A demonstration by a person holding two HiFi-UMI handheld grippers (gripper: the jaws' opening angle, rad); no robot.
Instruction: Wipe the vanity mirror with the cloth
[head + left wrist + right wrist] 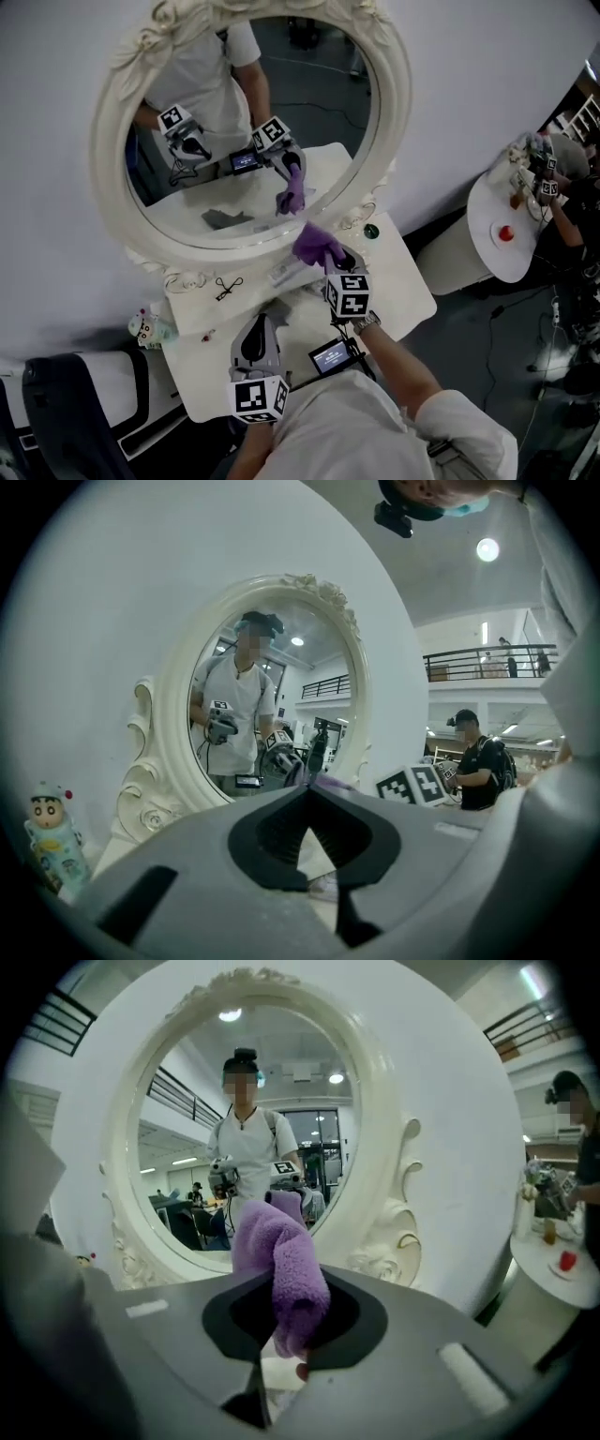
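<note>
Nearest the head camera, the left gripper (262, 326) hangs low before the vanity mirror (319, 94), below its bottom rim and a little left of centre; its own view shows the jaws (307, 794) brought together with nothing between them. To its right, and closer to the mirror, the right gripper (334, 259) is clamped on a purple cloth (317, 244), which stands up out of the jaws (281, 1327) as a bunched fold (279, 1258). That fold sits at the mirror's lower rim, right of centre, with its reflection just above it in the glass; whether it touches the glass I cannot tell. The glass lies forward and up from the jaws, so the right hand looks best placed to press in and sweep upward. A white vanity table (405, 292) carries the mirror. A small cartoon-figure bottle (145, 328) stands at the mirror's lower left. Well to the mirror's right, another person bends over a round white side table (489, 246).
</note>
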